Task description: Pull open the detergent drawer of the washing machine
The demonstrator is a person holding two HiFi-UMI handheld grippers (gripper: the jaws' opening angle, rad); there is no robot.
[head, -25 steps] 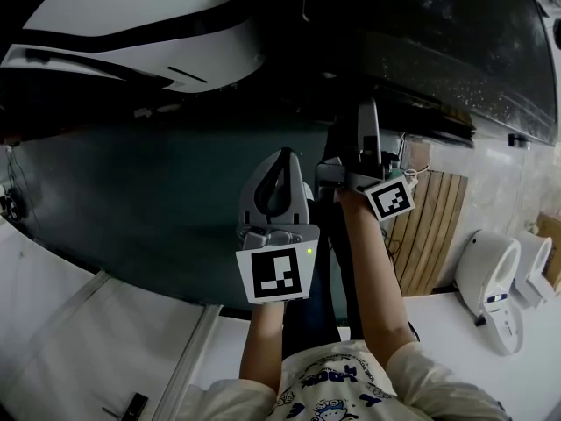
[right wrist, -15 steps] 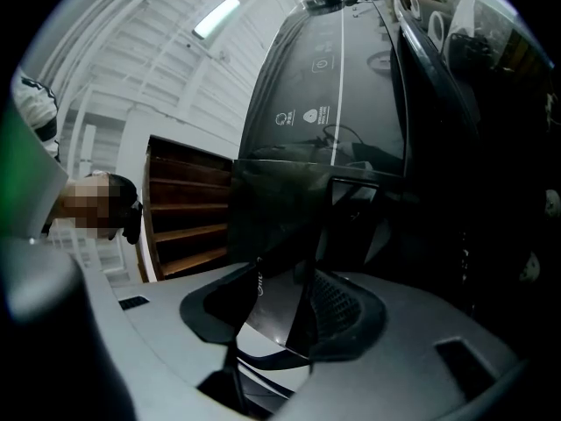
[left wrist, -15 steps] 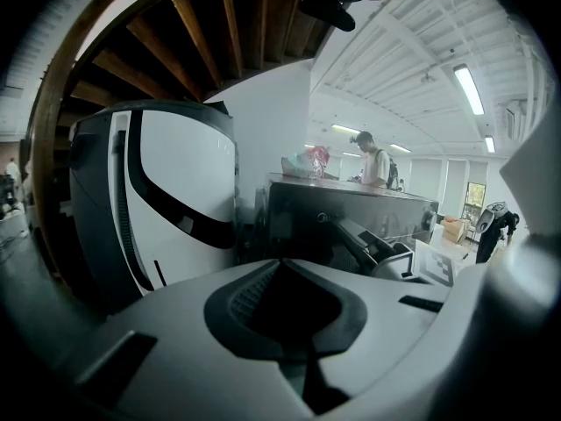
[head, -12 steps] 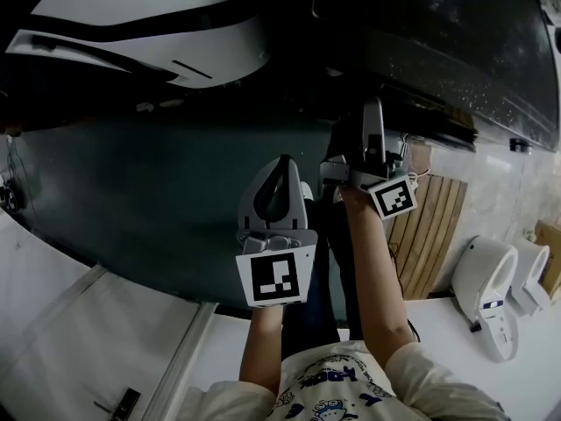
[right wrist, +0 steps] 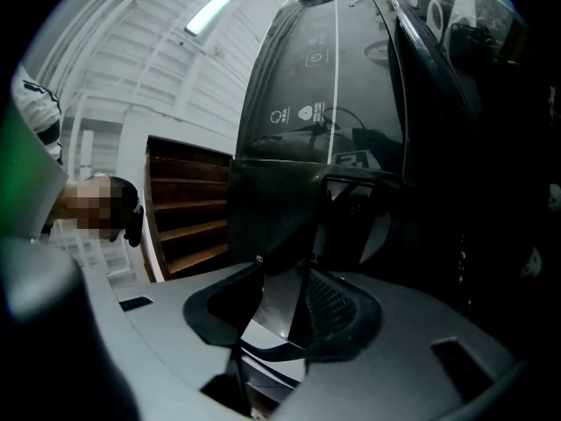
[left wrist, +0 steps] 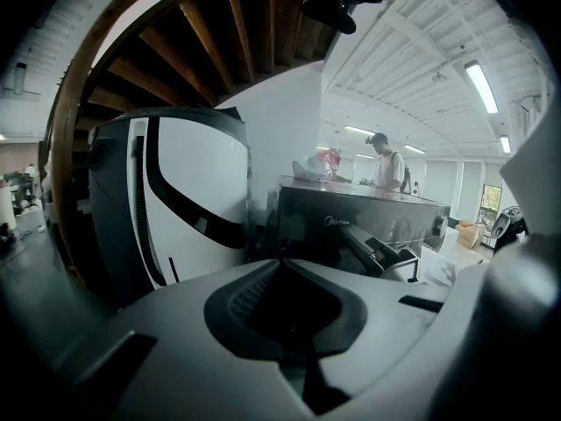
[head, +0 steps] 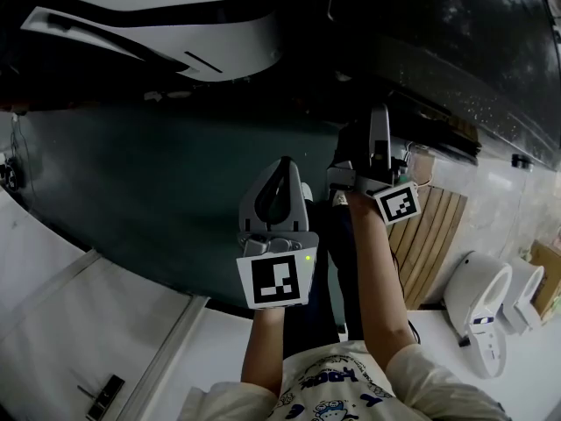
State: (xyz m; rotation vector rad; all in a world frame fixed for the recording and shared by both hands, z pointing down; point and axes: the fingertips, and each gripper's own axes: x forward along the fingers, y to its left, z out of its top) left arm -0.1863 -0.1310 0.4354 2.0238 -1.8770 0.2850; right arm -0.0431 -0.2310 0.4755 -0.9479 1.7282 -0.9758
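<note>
We see the right hand-held gripper [head: 379, 125] reaching to the black washing machine [head: 438, 33], its 2 jaws clamped on a dark glossy panel that is probably the front of the detergent drawer [right wrist: 273, 202], though the dim light leaves us unsure. The panel juts toward us from just below the machine's icon-printed face. The left hand-held gripper [head: 280, 165] hangs beside the right arm, well short of the machine, jaws pressed together on nothing. A white-and-black appliance [head: 166, 24] stands to the machine's left.
</note>
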